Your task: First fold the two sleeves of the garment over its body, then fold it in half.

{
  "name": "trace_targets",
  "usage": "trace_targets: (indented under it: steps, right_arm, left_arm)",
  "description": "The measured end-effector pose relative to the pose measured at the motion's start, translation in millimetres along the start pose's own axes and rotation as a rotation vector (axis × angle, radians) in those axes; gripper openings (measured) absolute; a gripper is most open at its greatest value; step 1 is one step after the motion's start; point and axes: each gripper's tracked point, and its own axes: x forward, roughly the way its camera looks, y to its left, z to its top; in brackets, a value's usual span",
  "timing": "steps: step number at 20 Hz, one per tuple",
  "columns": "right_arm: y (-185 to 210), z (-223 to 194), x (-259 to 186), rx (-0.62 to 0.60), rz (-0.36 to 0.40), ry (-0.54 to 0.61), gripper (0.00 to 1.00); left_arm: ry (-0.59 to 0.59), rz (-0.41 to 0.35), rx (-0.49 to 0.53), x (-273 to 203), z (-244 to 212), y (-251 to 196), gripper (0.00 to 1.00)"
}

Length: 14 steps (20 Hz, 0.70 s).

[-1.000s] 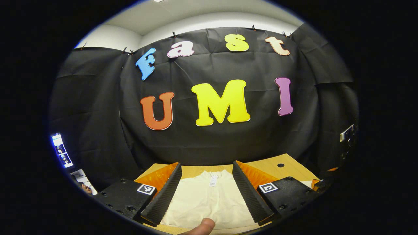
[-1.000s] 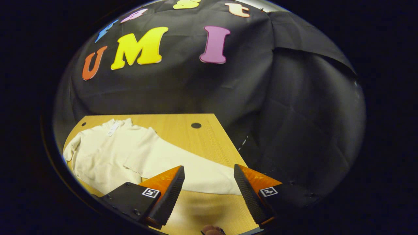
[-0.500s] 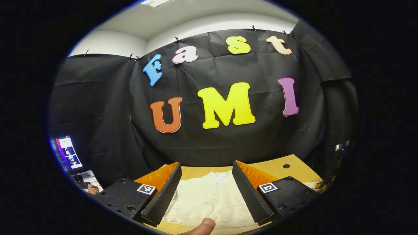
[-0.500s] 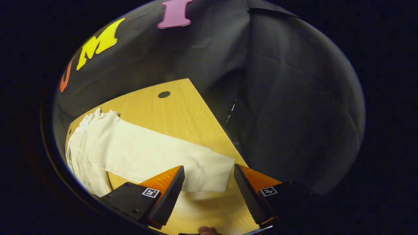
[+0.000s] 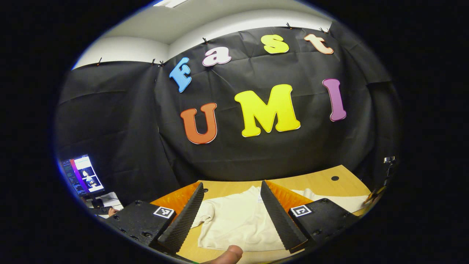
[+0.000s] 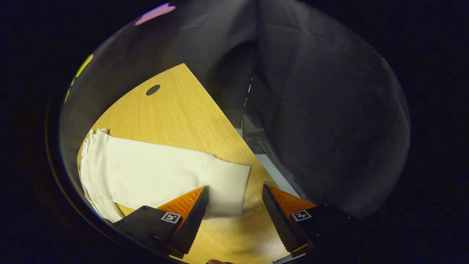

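Note:
A cream long-sleeved garment [image 5: 234, 223] lies flat on the wooden table [image 5: 318, 183]. Its body sits beyond my left gripper [image 5: 232, 185], which is open and held above the near edge. One sleeve is bunched near the shoulder [image 5: 206, 215]. In the right gripper view the other sleeve [image 6: 154, 176] stretches out across the table [image 6: 176, 110], ending in a ribbed cuff [image 6: 228, 185]. My right gripper [image 6: 235, 189] is open, hovering low over that cuff, which lies between the fingers nearer the left one.
The table's right edge [image 6: 234, 132] runs diagonally close to the cuff, with floor beyond. A cable hole [image 6: 153, 90] sits near the far corner. A lit monitor [image 5: 82, 176] stands off to the left. A thumb [image 5: 229, 253] shows under the left gripper.
The right gripper has tipped down and swung right along the sleeve until the cuff lies between its fingers. The left gripper has shifted left a little; both stay open.

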Motion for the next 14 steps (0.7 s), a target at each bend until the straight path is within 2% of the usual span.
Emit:
trace_targets:
  steps: [1, 2, 7, 8, 10, 12, 14]
  right_arm:
    - [-1.6, -2.9, 2.3, 0.016, -0.004, 0.036, 0.90]
    - [-2.2, -5.7, 2.3, 0.031, -0.004, 0.072, 0.84]
    - [5.7, 0.7, 4.8, 0.049, 0.007, 0.131, 0.79]
    - [7.4, 1.5, 5.0, 0.033, 0.008, 0.146, 0.72]
    - [3.9, 2.2, 9.0, -0.013, -0.016, 0.180, 0.70]
    - [4.4, 4.5, 10.3, 0.010, -0.036, 0.212, 0.58]
    - [4.6, 4.9, 10.4, 0.032, -0.051, 0.233, 0.56]
  left_arm:
    - [-0.007, -0.005, 0.007, 0.4, 1.3, 2.4, 0.99]
    - [-0.008, -0.009, 0.006, 2.4, 2.1, 5.0, 0.99]
    - [0.024, -0.012, 0.013, 14.3, -9.1, 22.1, 0.99]
    - [0.033, -0.012, 0.020, 16.2, -12.1, 25.3, 0.99]
    - [0.048, -0.019, 0.019, 20.1, -16.5, 29.8, 0.99]
    - [0.068, -0.021, 0.020, 21.3, -23.3, 33.9, 0.99]
    - [0.077, -0.020, 0.021, 23.9, -26.4, 38.3, 0.99]
